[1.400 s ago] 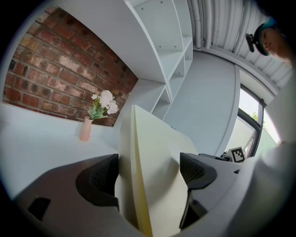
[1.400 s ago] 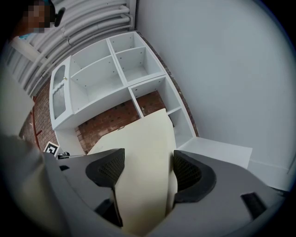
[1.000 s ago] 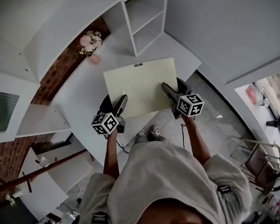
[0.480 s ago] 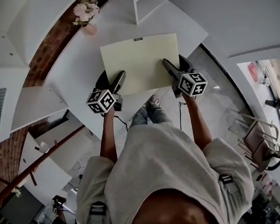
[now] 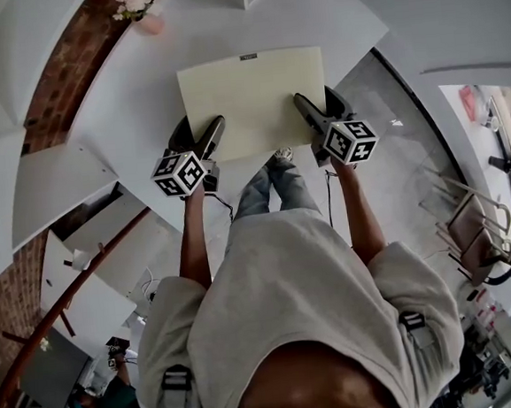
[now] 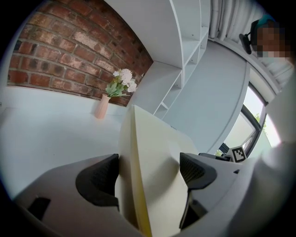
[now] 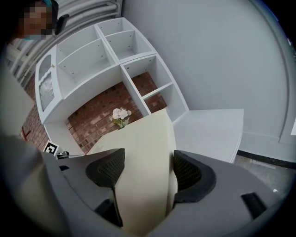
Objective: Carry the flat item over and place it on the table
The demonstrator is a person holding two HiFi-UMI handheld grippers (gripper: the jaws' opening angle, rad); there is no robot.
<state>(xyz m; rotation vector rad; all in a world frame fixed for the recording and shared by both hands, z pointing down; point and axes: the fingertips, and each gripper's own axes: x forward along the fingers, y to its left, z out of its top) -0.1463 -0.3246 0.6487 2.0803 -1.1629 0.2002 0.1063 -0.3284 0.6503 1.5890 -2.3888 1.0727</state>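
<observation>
White table (image 5: 130,94) fills the upper middle of the head view, smooth and matt, with a red brick wall (image 5: 61,69) along its far left side and a white shelf unit (image 7: 92,55) of square open compartments standing at its far edge. Over the table's near edge lies the board (image 5: 255,101), a thin, stiff, pale yellow rectangle with a plain flat face and a small dark tab at the middle of its far edge. Its far part is over the table top and its near edge reaches to about the table's near edge; whether it touches the top or hangs just above it cannot be told. The left gripper (image 5: 213,127) has the board's near left corner and the right gripper (image 5: 304,104) its near right corner, both grey with a marker cube at the back. In each gripper view the board runs edge-on between the two dark, ribbed pads (image 6: 99,178), one pad pressed to each face, so both pairs of jaws are closed tight on it with no gap to be seen. At the table's far left corner, against the brick, stands a small pink vase (image 5: 151,24) with pale pink and white flowers, well apart from the board
</observation>
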